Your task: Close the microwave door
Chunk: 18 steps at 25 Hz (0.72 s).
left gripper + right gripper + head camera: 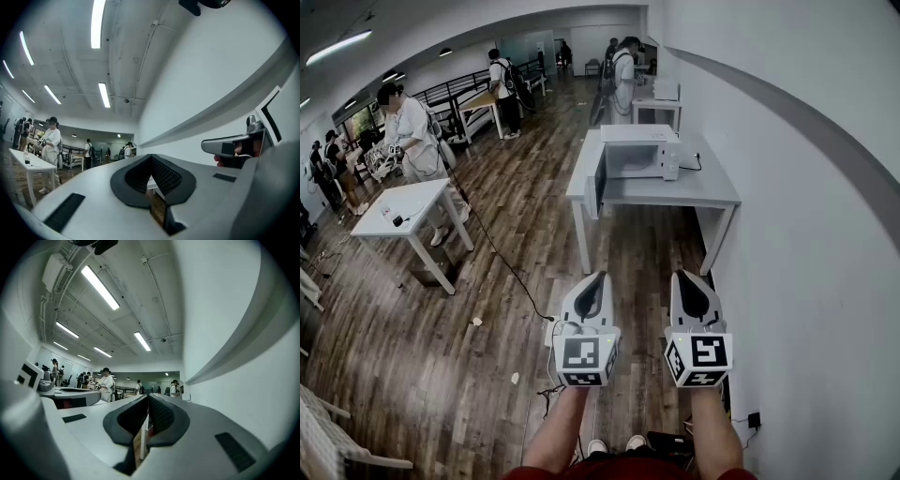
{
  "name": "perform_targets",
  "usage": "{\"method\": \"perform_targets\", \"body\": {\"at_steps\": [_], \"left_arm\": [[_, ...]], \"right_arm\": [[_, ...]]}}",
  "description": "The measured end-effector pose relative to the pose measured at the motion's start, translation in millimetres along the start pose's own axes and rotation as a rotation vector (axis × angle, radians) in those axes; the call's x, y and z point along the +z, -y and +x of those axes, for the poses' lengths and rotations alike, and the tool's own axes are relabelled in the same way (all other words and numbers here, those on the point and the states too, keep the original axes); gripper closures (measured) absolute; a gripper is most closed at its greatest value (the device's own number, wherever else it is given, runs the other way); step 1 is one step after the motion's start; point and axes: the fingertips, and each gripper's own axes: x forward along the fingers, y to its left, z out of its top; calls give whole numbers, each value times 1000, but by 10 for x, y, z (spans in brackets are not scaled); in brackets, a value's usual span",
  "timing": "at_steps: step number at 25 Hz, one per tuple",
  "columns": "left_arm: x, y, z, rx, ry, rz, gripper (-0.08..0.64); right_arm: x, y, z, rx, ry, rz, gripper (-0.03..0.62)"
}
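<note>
1. My left gripper [598, 278] and right gripper [682, 277] both have their jaws pressed together on nothing, well short of the grey table [698, 194].
2. The microwave [637, 150] sits on that table, and its door [600, 184] is swung open at the table's left edge.

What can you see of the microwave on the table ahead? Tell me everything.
The microwave is a white box standing upright on the pale table against the wall. Its dark-faced door hangs open, swung out on its left side; the cavity looks light. A control panel sits at its right, and a thin cord runs from there toward the wall.
</note>
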Motion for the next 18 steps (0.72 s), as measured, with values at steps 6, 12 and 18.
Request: {"method": "perform_targets", "body": {"at_steps": [6,12,18], "left_arm": [[33,128,32,-5,3,12,534],[98,260,36,-2,4,32,534],[128,371,9,21,16,46,534]], "right_arm": [[6,115,-56,-8,5,2,565],[41,223,-102,-9,23,36,565],[93,338,-170,7,59,56,565]]}}
